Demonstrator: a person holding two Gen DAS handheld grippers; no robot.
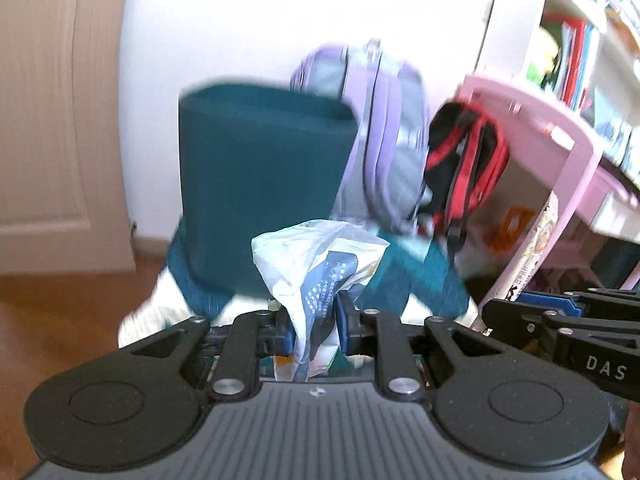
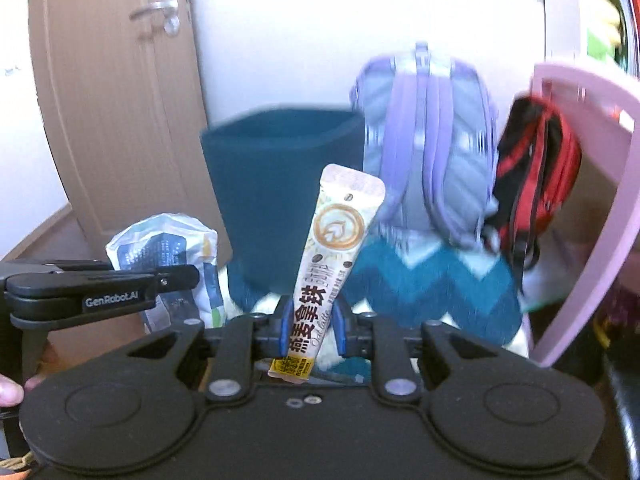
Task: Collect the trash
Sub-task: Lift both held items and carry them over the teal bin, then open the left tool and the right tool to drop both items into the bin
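In front of the teal bin (image 2: 280, 184), both grippers carry trash toward its open top: the left gripper (image 1: 316, 324) fingers pinch a crumpled plastic wrapper (image 1: 316, 264), the right gripper (image 2: 314, 320) fingers clamp an upright coffee sachet (image 2: 332, 256).
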